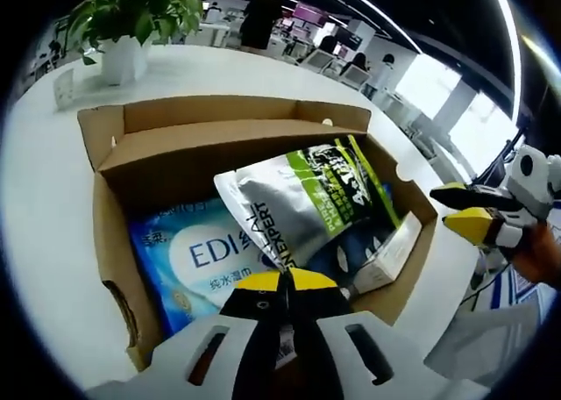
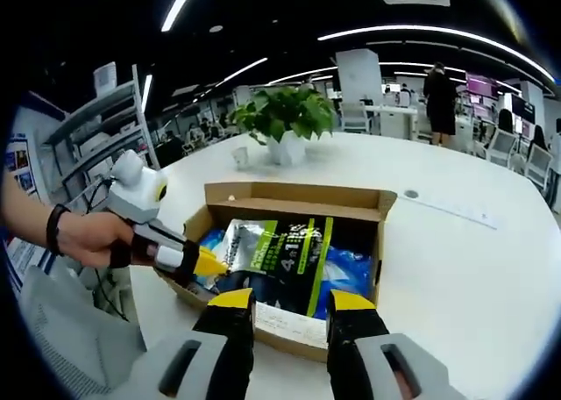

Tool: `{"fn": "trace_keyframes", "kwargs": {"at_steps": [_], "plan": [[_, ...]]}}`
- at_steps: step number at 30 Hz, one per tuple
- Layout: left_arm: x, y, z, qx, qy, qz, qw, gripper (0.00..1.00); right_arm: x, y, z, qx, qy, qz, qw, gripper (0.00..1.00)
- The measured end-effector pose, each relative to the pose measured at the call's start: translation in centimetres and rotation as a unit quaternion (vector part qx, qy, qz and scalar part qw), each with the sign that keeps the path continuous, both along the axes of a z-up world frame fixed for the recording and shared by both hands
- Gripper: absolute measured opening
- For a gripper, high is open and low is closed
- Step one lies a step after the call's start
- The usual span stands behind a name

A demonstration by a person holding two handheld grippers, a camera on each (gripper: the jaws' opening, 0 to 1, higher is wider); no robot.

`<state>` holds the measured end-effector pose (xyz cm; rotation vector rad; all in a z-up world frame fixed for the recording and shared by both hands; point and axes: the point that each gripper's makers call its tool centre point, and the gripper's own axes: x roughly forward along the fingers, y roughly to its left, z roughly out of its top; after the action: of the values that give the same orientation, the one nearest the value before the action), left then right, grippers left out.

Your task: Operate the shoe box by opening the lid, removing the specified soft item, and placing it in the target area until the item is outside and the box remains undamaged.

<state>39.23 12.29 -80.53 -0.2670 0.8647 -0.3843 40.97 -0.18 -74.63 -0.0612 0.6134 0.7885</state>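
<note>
Your left gripper (image 1: pixel 282 282), fingers closed, pinches the limp, slippery silver pouch (image 1: pixel 294 203); your right gripper (image 2: pixel 291 302) waits with its fingers apart, so hold its sealed edge.

My way down into the open box (image 2: pixel 294 209) is free from the top, but a silver bag (image 1: pixel 298 203), a blue pack (image 1: pixel 188 260) and a small carton (image 1: pixel 386 255) crowd its inside, and a potted plant (image 2: pixel 285 124) stands behind it on the white table (image 2: pixel 465 242).
</note>
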Motion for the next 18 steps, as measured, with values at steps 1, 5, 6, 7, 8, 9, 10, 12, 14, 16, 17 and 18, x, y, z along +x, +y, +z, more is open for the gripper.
{"fn": "trace_keyframes", "kwargs": {"at_steps": [1,5,6,7,8,9,10,12,14,16,17,18], "plan": [[0.1,0.1,-0.1,0.003,-0.001,-0.003,1.0000,0.00,0.3,0.1,-0.3,-0.003,0.003,0.000,1.0000,0.28],[0.4,0.2,-0.5,0.011,-0.001,-0.010,0.9999,0.00,1.1,0.4,-0.9,-0.009,0.013,0.000,0.9999,0.27],[0.4,0.1,-0.5,0.012,-0.001,-0.010,0.9999,0.00,1.2,0.5,-1.0,-0.009,0.014,0.000,0.9999,0.27],[0.4,0.1,-0.5,0.013,-0.001,-0.011,0.9998,0.00,1.5,0.7,-1.2,-0.010,0.016,0.000,0.9998,0.27],[0.4,0.1,-0.6,0.016,-0.001,-0.012,0.9998,0.00,1.6,0.7,-1.3,-0.010,0.018,0.000,0.9998,0.27],[0.3,0.1,-0.5,0.017,-0.001,-0.013,0.9998,0.00,1.8,0.9,-1.6,-0.011,0.021,0.001,0.9997,0.27],[0.4,0.1,-0.6,0.018,-0.001,-0.014,0.9997,0.00,1.9,1.0,-1.8,-0.012,0.023,0.000,0.9997,0.26],[0.4,0.1,-0.6,0.018,-0.001,-0.013,0.9998,0.00,1.9,1.3,-2.3,-0.021,0.029,0.003,0.9994,0.25],[0.3,0.1,-0.5,0.019,-0.001,-0.012,0.9998,0.00,2.1,1.5,-2.5,-0.024,0.031,0.004,0.9992,0.24],[0.4,0.1,-0.5,0.019,-0.001,-0.013,0.9997,0.00,2.6,1.6,-2.8,-0.022,0.034,0.001,0.9992,0.24],[0.4,0.1,-0.5,0.017,-0.001,-0.012,0.9998,0.00,2.8,1.8,-3.0,-0.017,0.039,-0.001,0.9991,0.24],[0.4,0.1,-0.5,0.017,-0.001,-0.012,0.9998,0.00,3.0,1.9,-3.1,-0.016,0.041,-0.002,0.9990,0.23]]}}
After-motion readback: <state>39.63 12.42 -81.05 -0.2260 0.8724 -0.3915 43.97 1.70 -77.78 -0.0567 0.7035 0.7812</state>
